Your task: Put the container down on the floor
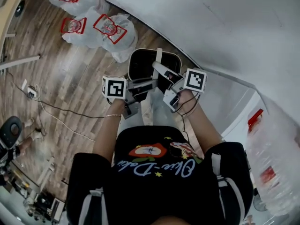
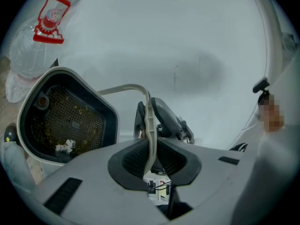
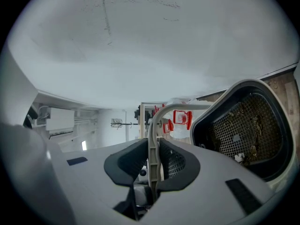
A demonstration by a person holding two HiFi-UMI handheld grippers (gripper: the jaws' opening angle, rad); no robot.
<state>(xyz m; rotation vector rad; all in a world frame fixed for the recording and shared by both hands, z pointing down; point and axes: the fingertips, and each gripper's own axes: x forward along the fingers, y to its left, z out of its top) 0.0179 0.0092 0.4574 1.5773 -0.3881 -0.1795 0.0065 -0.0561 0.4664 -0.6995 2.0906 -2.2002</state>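
Observation:
The container point(image 1: 140, 62) is a white bin with a dark inside and a mesh bottom holding bits of debris. It sits below my hands beside the wall, over the wooden floor; whether it touches the floor I cannot tell. A thin beige handle point(image 1: 158, 55) arches over it. My left gripper point(image 1: 149, 84) is shut on that handle point(image 2: 149, 125), with the container point(image 2: 65, 121) at the left of its view. My right gripper point(image 1: 161, 71) is shut on the same handle point(image 3: 153, 139), with the container point(image 3: 243, 125) at the right. The two grippers face each other.
Clear plastic bags of red-labelled bottles point(image 1: 101, 29) lie on the wooden floor point(image 1: 70, 78) just beyond the container. A white wall point(image 1: 211, 22) runs along the right. Cables point(image 1: 56, 109) trail at the left. A large clear water bottle point(image 1: 274, 168) stands at the right.

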